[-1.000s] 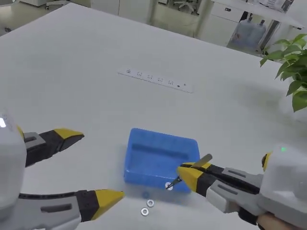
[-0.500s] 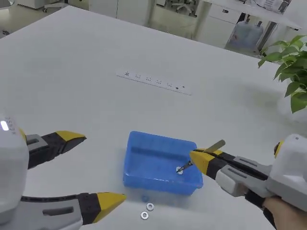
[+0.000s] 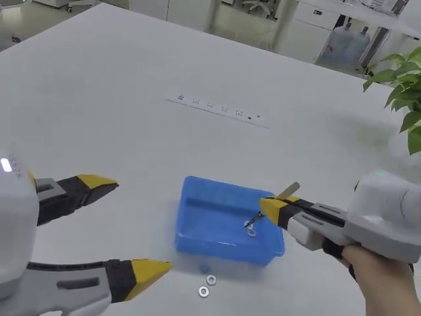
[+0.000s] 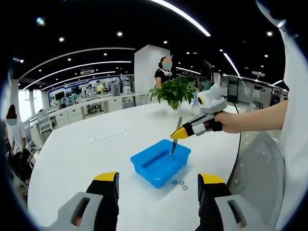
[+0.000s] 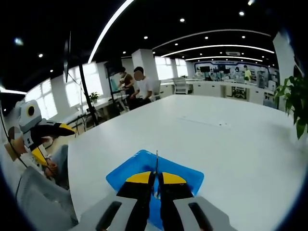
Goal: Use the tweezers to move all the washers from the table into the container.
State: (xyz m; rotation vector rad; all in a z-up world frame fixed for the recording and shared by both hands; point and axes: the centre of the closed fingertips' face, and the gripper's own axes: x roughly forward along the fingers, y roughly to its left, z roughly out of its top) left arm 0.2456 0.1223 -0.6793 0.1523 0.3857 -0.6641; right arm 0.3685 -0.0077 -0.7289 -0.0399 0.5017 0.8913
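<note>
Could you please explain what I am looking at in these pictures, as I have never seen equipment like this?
There is no robot here: a person holds a two-jaw tool in each hand. The rectangular picture comes from a camera on the person's head, looking down at a white table. The two round pictures come from a camera riding on each tool, looking out along its yellow-tipped jaws. The left tool is open and holds nothing. The right tool is shut on tweezers, whose tips point down into a blue container. A washer seems to sit at the tips. Two more washers lie on the table beside the container, on the person's side. The job is to move them in with the tweezers.
</note>
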